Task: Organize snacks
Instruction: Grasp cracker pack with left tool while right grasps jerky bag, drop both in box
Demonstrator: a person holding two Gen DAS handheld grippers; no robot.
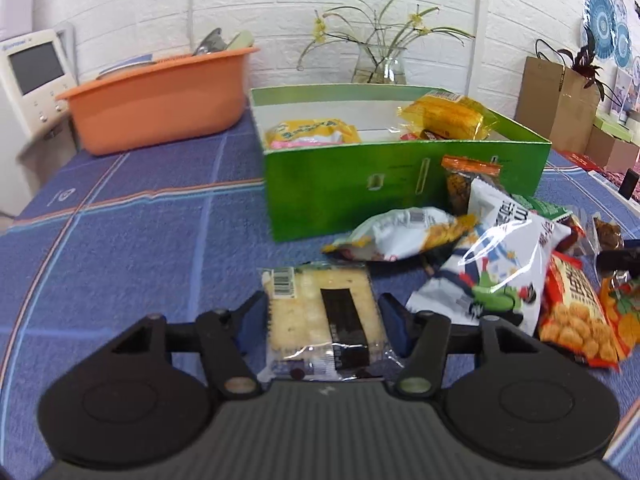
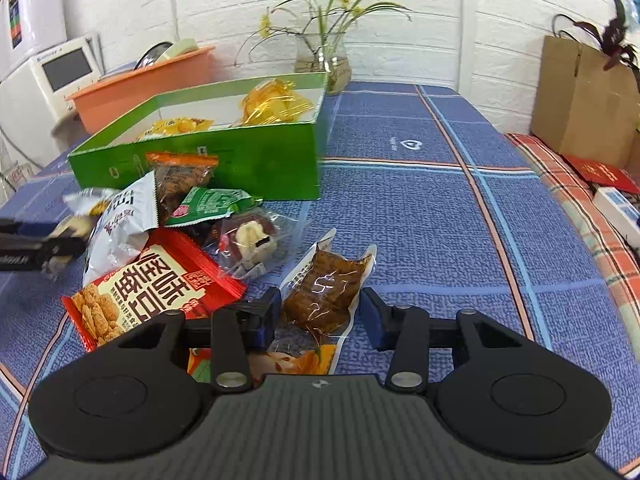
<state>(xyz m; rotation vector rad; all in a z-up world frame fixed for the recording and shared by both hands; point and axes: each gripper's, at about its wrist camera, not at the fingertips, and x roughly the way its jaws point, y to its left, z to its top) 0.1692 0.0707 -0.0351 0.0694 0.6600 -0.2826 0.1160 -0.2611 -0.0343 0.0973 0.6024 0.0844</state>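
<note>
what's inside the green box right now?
The green box holds a yellow snack pack on the left and a gold-wrapped pack on the right, with small dark wrappers beside it. The near wall hides the floor along the front.

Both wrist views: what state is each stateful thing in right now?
Green box: open, a few snacks inside.
Cracker pack: flat on cloth, sealed, between left gripper pads.
Brown snack pouch: flat, sealed, between right gripper pads, gap visible.
Snack pile: outside box.
</note>
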